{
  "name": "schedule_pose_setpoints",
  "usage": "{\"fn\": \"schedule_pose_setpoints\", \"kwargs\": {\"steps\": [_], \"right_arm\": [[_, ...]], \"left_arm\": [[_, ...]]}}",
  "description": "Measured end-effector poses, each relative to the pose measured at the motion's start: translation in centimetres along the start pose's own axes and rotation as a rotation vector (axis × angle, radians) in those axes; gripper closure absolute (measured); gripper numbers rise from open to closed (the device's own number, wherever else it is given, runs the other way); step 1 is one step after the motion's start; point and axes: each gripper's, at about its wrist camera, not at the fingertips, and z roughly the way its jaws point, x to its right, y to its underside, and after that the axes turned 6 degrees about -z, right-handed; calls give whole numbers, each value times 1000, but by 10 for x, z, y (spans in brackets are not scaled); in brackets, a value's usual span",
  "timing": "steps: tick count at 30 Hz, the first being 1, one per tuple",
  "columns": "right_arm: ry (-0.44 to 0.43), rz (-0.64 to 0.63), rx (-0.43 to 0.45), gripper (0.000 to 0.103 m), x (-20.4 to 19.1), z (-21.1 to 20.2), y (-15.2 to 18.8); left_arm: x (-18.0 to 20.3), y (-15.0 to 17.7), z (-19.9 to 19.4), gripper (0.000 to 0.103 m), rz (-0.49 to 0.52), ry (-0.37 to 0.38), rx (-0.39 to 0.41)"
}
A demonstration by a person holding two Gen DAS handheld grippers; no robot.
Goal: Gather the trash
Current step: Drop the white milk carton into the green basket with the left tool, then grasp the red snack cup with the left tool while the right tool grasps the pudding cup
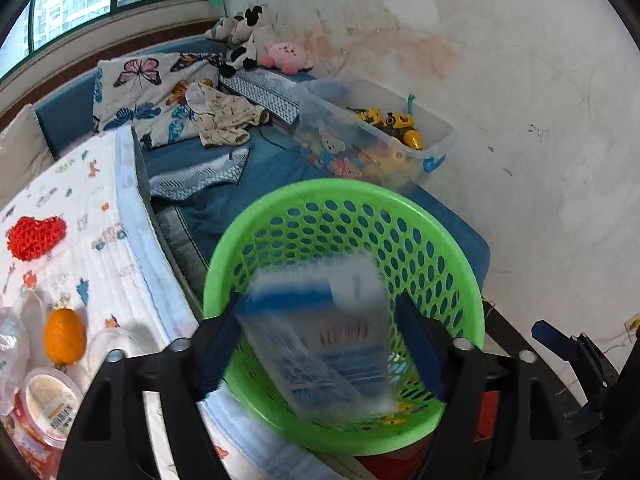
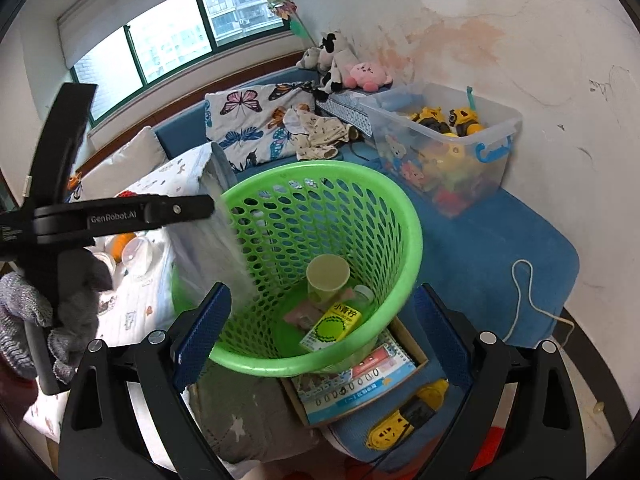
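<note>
A green perforated basket [image 1: 440,240] stands beside the bed; it also shows in the right wrist view [image 2: 400,216]. My left gripper [image 1: 320,336] is open over the basket, and a blurred white-and-blue carton [image 1: 320,336] falls between its fingers, apart from both. In the right wrist view the carton [image 2: 216,240] is a blurred streak at the basket's left rim, below the left gripper's body [image 2: 120,216]. Inside the basket lie a paper cup [image 2: 328,276], a yellow-green juice box [image 2: 332,326] and a pink wrapper [image 2: 300,316]. My right gripper [image 2: 320,328] is open and empty around the basket's near rim.
On the white quilt [image 1: 100,256] lie an orange object [image 1: 64,336], a lidded cup [image 1: 50,404], a clear lid [image 1: 116,344] and a red knitted heart [image 1: 36,236]. A clear toy bin [image 2: 444,148] stands by the wall. A book [image 2: 360,380] and yellow power strip [image 2: 404,416] lie under the basket.
</note>
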Motion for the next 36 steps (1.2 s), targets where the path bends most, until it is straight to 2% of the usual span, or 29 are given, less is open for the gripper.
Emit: {"fn": "schedule_pose_setpoints", "kwargs": {"steps": [6,10,24,33,36], "right_arm": [[-12,-3,11,9,-6,-6,2],[-27,-16,16,9,-16,-10,3],[-126,-105,12,8,-77,-5,-4],[-188,-171,6,8,-121,4,-13],[-207,-193,3,8,-135,7,-16]], "left_arm": [[-8,8,-16,22,-16,19,19],[-24,19,-41,22,-44,21,47],[-107,80,-127,22,-144,-156,181],[-181,125,-182,24,-276,-302,273],[-202,140,-191,24,-319,-322,276]]}}
